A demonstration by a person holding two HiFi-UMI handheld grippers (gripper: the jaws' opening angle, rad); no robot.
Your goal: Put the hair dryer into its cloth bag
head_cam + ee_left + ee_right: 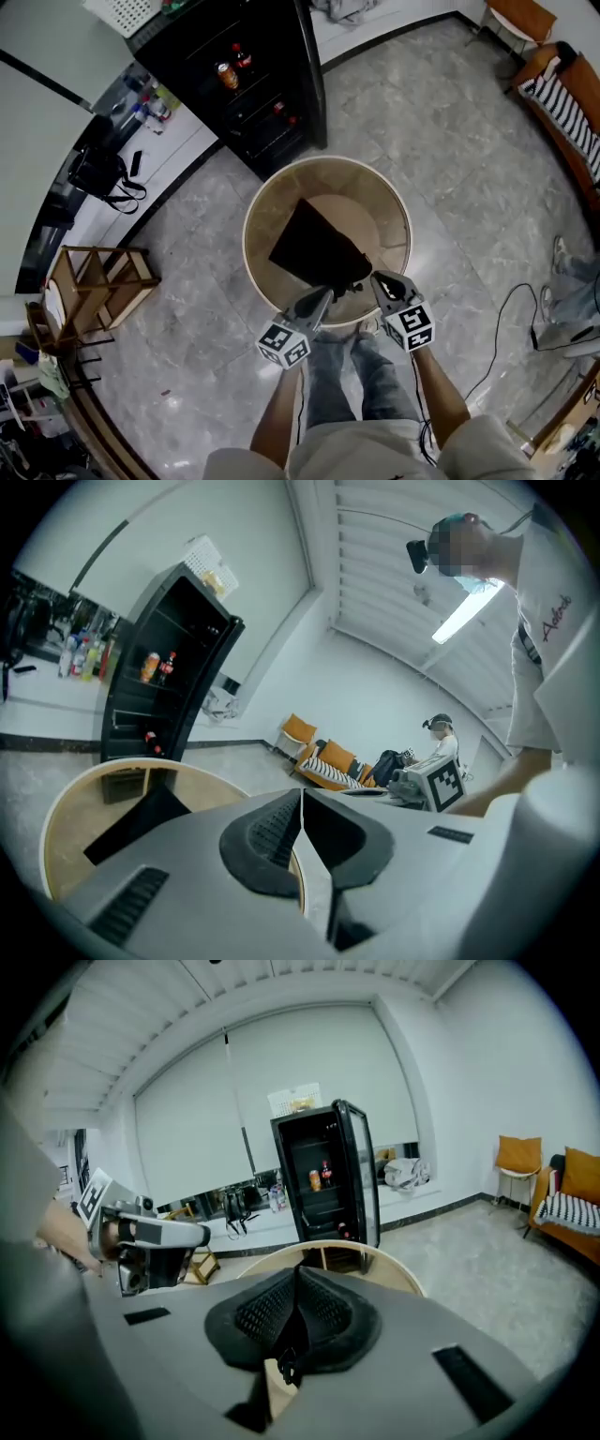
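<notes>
1. Head view: a round pale wooden surface [274, 199] carries a flat black cloth bag [317, 246], which lies from the middle to the near rim.
2. The left tool [325, 294] meets the bag's near edge. The right tool [378, 279] stands just beside the same edge, further right.
3. Left gripper view: the two pads are clenched together, with only a thin pale seam between them.
4. Right gripper view: the pads are clenched on a thin black strip that looks like the bag's cloth. A small loop hangs beneath them.
5. A black glass-fronted cabinet [248, 89] holding cans and bottles stands on the floor beyond the surface.
</notes>
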